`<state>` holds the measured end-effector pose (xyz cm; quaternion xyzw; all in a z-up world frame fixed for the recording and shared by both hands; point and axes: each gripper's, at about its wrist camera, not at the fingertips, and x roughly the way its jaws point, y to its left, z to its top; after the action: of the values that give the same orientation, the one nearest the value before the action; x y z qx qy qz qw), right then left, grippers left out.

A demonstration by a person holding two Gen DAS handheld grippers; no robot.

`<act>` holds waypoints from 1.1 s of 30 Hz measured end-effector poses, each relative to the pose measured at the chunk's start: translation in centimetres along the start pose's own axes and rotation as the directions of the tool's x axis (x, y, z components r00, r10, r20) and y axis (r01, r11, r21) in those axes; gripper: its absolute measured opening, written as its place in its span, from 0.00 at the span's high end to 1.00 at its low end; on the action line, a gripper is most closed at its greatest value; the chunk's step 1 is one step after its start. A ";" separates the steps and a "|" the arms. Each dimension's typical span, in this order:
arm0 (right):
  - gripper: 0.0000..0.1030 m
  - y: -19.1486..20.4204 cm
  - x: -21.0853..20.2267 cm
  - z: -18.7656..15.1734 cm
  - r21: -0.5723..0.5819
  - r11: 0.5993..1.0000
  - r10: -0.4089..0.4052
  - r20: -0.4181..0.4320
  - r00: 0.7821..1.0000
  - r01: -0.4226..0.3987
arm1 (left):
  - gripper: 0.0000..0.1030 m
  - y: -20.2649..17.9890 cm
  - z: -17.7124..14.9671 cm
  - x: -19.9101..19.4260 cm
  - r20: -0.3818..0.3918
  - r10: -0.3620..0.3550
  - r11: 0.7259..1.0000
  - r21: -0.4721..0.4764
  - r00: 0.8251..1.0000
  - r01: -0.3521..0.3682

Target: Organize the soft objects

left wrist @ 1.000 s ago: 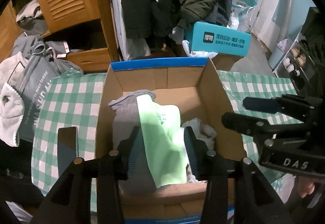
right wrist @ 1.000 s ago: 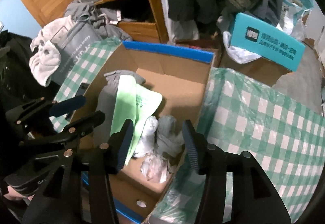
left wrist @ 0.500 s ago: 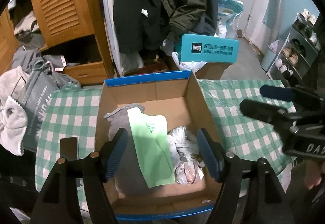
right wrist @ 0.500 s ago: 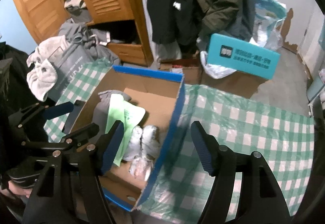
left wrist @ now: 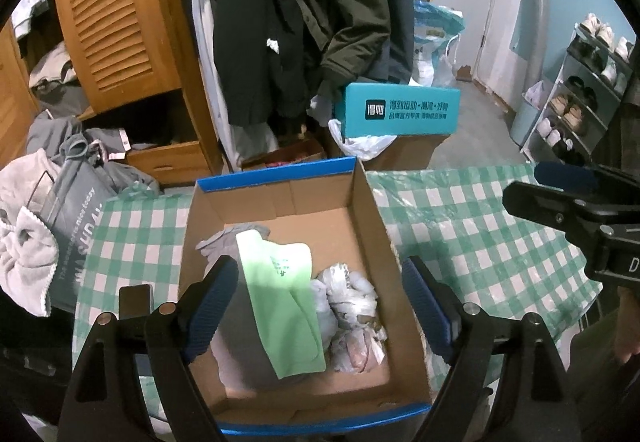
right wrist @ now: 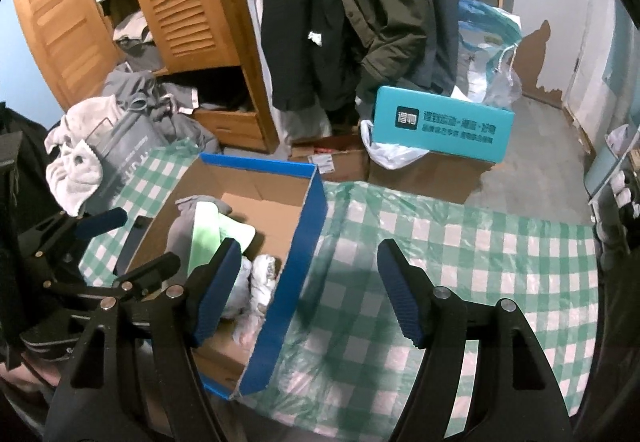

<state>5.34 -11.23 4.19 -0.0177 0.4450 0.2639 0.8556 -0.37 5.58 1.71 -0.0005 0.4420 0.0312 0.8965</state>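
A cardboard box with blue edges stands on the green-checked tablecloth. Inside lie a light green cloth on a grey garment, and pale bundled socks at the right. My left gripper is open and empty, held above the box. My right gripper is open and empty, above the box's right wall and the cloth beside it. Each gripper shows in the other's view.
A dark phone lies on the cloth left of the box. A grey bag and towel hang at the table's left edge. Behind are a wooden wardrobe, hanging coats, a teal box and a shoe rack.
Both grippers have pulled up and back from the box and opened wider. The green cloth stays in the box; the right gripper has shifted right over the tablecloth.
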 end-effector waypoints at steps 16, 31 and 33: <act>0.32 -1.9 -0.3 -0.5 0.027 1.000 -0.011 -0.004 1.000 0.012 | 0.17 -1.0 0.4 -0.4 0.022 -0.012 1.000 0.024 1.000 0.012; 0.32 -2.2 -0.3 -0.7 0.029 1.000 -0.011 -0.009 1.000 0.011 | 0.17 -1.3 0.2 0.0 0.002 -0.010 1.000 0.026 1.000 0.010; 0.32 -2.1 -0.3 -0.6 0.028 1.000 -0.013 -0.008 1.000 0.013 | 0.17 -1.4 0.2 0.1 -0.001 -0.010 0.999 0.030 1.000 0.010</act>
<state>5.70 -13.38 3.63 -0.0095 0.4519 0.2519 0.8557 -0.11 4.22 1.72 0.0107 0.4430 0.0199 0.8962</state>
